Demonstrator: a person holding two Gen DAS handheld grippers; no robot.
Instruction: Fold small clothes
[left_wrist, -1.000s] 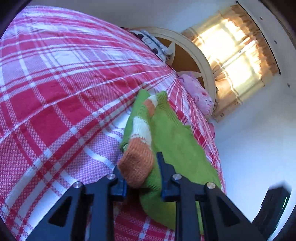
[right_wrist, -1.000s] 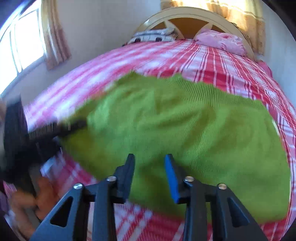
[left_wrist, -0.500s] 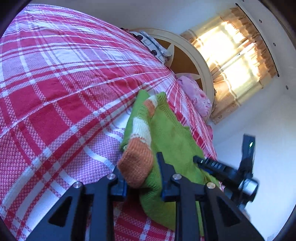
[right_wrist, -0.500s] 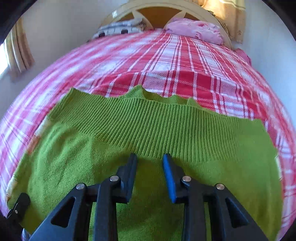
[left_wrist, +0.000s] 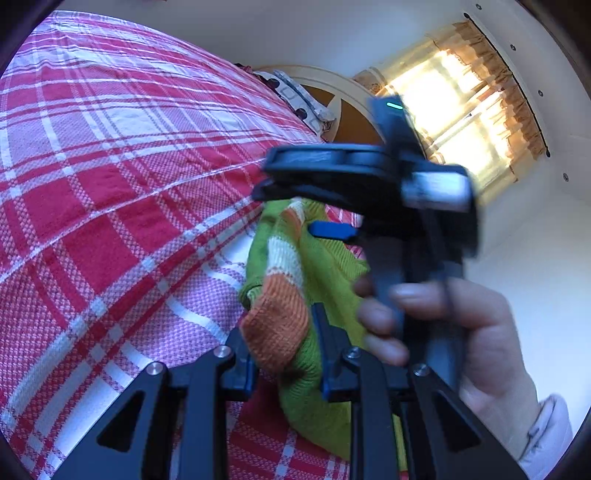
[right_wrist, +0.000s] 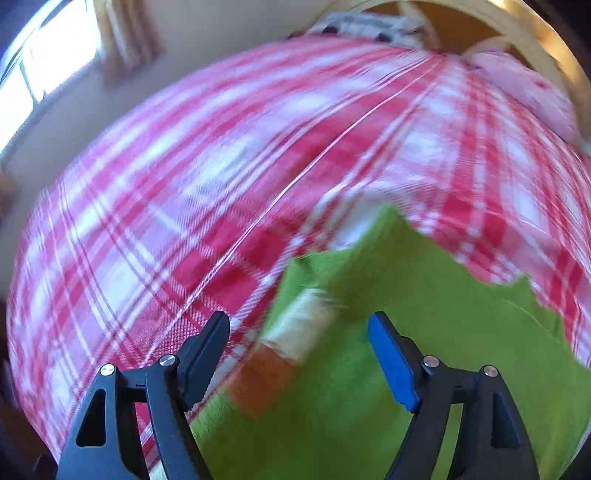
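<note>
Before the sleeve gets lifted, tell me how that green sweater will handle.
Probably floppy: the green sweater already bunches in soft folds on the bedspread. Likely light, being thin knit. The orange cuff between the left gripper looks grippy, not slippery.

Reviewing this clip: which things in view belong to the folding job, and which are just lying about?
Job:
green sweater
its striped sleeve, gripped by the left gripper
right gripper, open

Lying about:
plaid bedspread
pink pillow
headboard
curtains

plaid bed (left_wrist: 110, 177), curtained sunlit window (left_wrist: 461, 107)
</note>
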